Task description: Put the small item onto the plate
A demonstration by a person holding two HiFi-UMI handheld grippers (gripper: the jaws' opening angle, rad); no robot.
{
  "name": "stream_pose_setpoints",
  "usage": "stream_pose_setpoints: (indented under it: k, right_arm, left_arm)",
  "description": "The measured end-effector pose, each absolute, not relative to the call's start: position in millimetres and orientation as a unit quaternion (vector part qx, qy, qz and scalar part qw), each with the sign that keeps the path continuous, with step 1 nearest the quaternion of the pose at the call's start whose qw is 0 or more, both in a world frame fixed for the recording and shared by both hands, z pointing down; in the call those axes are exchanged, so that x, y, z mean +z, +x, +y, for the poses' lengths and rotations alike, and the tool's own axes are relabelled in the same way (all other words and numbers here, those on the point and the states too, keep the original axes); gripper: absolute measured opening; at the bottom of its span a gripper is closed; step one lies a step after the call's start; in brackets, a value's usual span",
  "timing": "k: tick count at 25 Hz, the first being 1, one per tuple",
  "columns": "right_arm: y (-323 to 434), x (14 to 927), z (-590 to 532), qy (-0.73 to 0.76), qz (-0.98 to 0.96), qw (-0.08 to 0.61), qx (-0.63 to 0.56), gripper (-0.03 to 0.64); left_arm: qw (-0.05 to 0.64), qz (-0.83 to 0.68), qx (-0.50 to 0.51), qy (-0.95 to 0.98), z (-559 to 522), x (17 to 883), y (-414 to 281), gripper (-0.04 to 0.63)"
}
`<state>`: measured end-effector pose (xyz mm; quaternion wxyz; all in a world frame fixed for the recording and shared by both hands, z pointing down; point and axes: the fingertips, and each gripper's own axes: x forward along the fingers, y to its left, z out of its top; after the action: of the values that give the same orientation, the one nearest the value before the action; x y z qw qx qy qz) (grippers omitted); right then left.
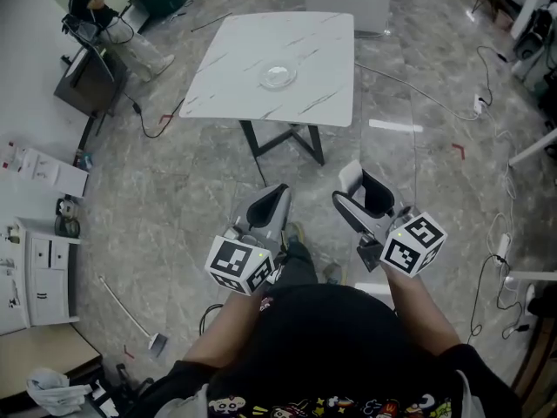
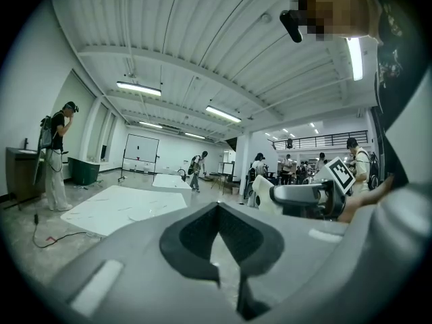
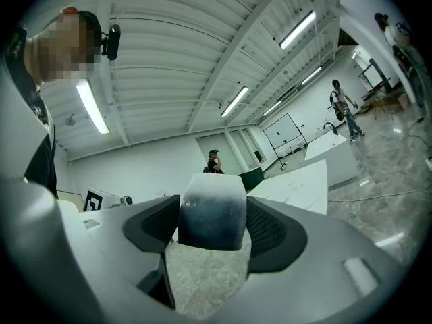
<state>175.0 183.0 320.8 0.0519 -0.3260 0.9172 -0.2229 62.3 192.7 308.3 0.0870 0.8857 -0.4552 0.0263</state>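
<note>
We stand well back from a white marble-patterned table [image 1: 261,46], holding both grippers close to our body. Only the head view shows the clear glass plate [image 1: 278,77], which lies near the tabletop's middle. Only the right gripper view shows the small item [image 3: 211,209], a frosted block. The right gripper [image 1: 364,188] has its jaws clamped on the block's sides, far from the plate. The left gripper [image 2: 216,206] has its jaws closed tip to tip, with nothing between them. Each gripper carries a marker cube [image 1: 412,244] printed with black-and-white squares. Grey stone floor with loose cables [image 1: 157,120] lies between us and the table. A person wearing a backpack [image 1: 87,7] stands at far left, and a white cabinet [image 1: 26,268] stands nearer on that side.
</note>
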Motion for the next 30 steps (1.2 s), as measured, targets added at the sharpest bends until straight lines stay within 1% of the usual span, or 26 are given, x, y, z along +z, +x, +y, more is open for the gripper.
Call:
stream_pose_setpoints:
  k: [8,20,30]
  right_arm:
    - [145,319,137,-0.336,0.915,0.043,-0.221,0.336]
    - [72,334,46,-0.365,0.902,0.027,-0.231,0.336]
    - [39,339,7,-0.397,0.889,0.019,-0.227,0.335]
  left_arm:
    - [0.094,-0.444,0.023,0.891,141,309,35,0.0]
    - [0.103,-0.417,0.022,0.903,38,316,-35,0.0]
    - [0.111,-0.39,0.017,0.914,-5,326,-71,0.0]
